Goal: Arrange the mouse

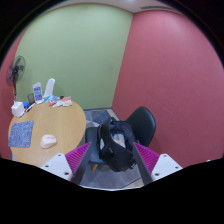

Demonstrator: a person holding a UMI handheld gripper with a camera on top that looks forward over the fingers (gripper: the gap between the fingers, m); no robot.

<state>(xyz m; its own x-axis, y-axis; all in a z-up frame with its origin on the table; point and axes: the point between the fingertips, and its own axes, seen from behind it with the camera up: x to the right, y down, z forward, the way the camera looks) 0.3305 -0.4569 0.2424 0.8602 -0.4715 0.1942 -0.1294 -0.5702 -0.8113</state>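
My gripper [113, 160] is shut on a black mouse [113, 145], which sits between the two pink pads and is held up in the air, well off the floor. To the left and beyond the fingers stands a round wooden table [60, 125]. A grey-blue mouse mat [20, 136] lies on its near left part, with a small white object [48, 140] just to the right of it. The underside of the black mouse is hidden.
A black chair [145, 123] stands just beyond the fingers on the right. At the table's far side are a white box [38, 92], small coloured items [58, 101] and a white cup [17, 108]. A fan [15, 68] stands at the far left. Green and red walls lie behind.
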